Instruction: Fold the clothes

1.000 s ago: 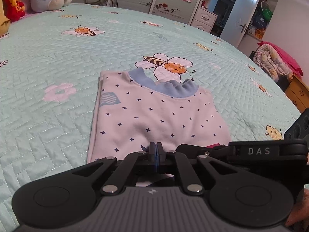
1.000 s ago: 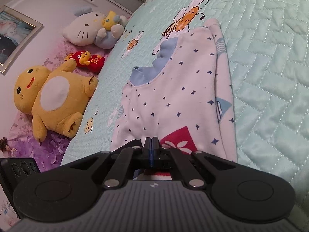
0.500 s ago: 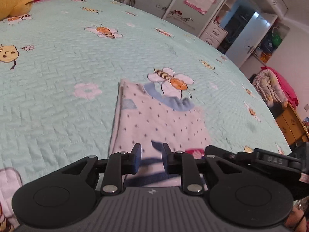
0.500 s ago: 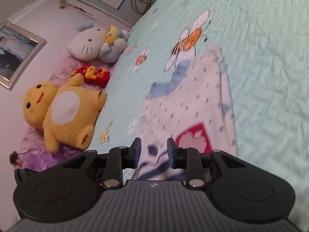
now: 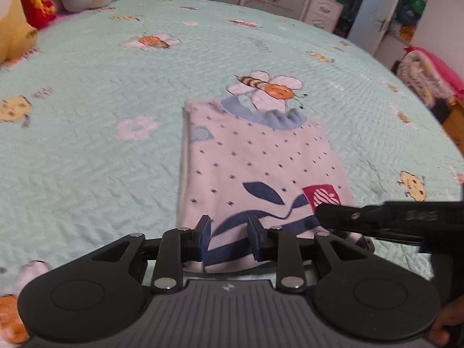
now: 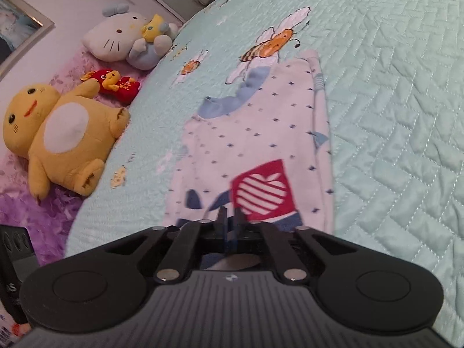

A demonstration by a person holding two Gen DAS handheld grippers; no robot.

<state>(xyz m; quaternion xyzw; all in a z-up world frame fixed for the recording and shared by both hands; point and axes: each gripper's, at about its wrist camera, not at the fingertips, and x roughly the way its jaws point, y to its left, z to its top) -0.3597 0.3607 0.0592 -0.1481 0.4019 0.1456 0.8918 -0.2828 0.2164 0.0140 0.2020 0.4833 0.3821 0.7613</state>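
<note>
Where the garment lay: on the mint-green quilted bedspread with bee and flower prints [image 5: 87, 150], the white cotton top dotted with small navy stars [image 5: 261, 156] rested flat as a narrow rectangle, its pale blue ribbed collar [image 5: 269, 117] at the far end and a red apple patch [image 6: 262, 191] near the hem.
Step in hand: the release after a fold, as I judged it; the sides looked already turned in.
Left gripper [image 5: 227, 227]: black fingers spread and opening, above the near hem, nothing pinched between them.
Right gripper [image 6: 230, 217]: fingers a narrow gap apart and closing, over the hem beside the patch, no cloth clamped that I could see.
Next move: probably taking both hem corners and carrying them toward the collar, keeping the edges level so the halves met squarely.
</note>
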